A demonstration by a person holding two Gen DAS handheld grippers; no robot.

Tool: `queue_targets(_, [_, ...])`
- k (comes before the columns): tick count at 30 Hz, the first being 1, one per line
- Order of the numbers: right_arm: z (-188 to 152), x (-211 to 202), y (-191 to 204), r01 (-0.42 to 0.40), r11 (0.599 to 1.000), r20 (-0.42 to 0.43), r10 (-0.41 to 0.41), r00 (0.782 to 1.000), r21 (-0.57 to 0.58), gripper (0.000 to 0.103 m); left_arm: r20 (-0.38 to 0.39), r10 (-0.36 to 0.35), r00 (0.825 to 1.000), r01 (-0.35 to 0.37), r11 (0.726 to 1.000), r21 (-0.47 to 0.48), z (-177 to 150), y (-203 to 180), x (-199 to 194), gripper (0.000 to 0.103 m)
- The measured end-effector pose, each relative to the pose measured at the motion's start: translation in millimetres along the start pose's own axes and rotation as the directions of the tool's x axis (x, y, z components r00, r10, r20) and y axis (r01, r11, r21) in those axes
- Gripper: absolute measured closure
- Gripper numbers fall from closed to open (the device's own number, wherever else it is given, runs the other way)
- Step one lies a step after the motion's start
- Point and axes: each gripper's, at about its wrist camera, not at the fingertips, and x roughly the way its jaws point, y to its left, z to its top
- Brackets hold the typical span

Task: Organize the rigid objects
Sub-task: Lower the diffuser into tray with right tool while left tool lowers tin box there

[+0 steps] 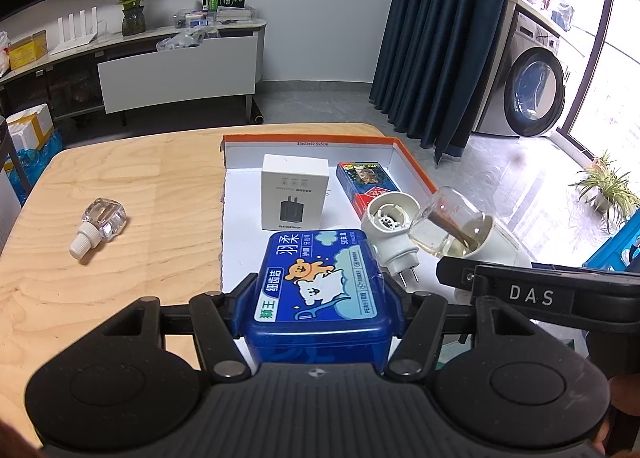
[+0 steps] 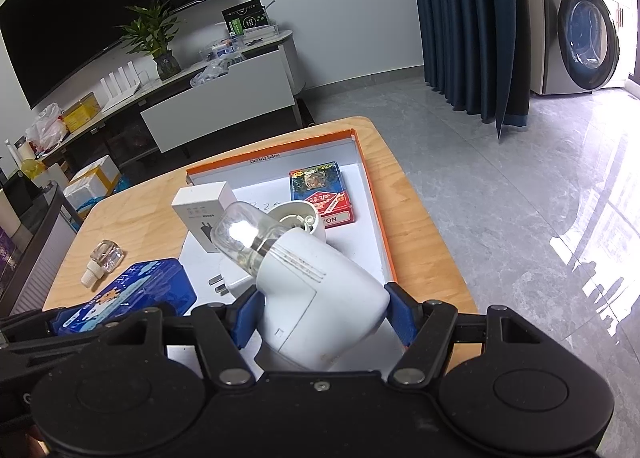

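Observation:
My left gripper (image 1: 318, 300) is shut on a blue floss-pick box (image 1: 320, 290) and holds it over the near edge of the orange-rimmed white tray (image 1: 412, 162). My right gripper (image 2: 322, 312) is shut on a white plug-in vaporizer with a clear liquid bottle (image 2: 316, 286); it also shows in the left wrist view (image 1: 464, 234). It hangs over the tray's near right part. In the tray lie a white charger box (image 1: 295, 192), a red and blue card pack (image 1: 366, 184) and a second white plug-in vaporizer (image 1: 390, 230). A clear refill bottle with a white cap (image 1: 100, 226) lies on the wooden table (image 1: 120, 258), left of the tray.
The table's far and right edges drop to a grey tiled floor (image 2: 500, 186). A TV cabinet (image 1: 176, 66) with a plant stands behind, dark curtains (image 1: 440, 30) and a washing machine (image 1: 532, 94) at the right.

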Motion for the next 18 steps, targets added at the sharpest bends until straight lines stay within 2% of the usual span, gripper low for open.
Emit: queue_targets(18, [-1.7, 2.3, 1.9, 0.000, 1.000, -0.006, 0.000, 1.000, 0.001, 0.024, -0.003, -0.005, 1.000, 0.005, 1.000, 0.002, -0.4, -1.4, 0.0, 0.040])
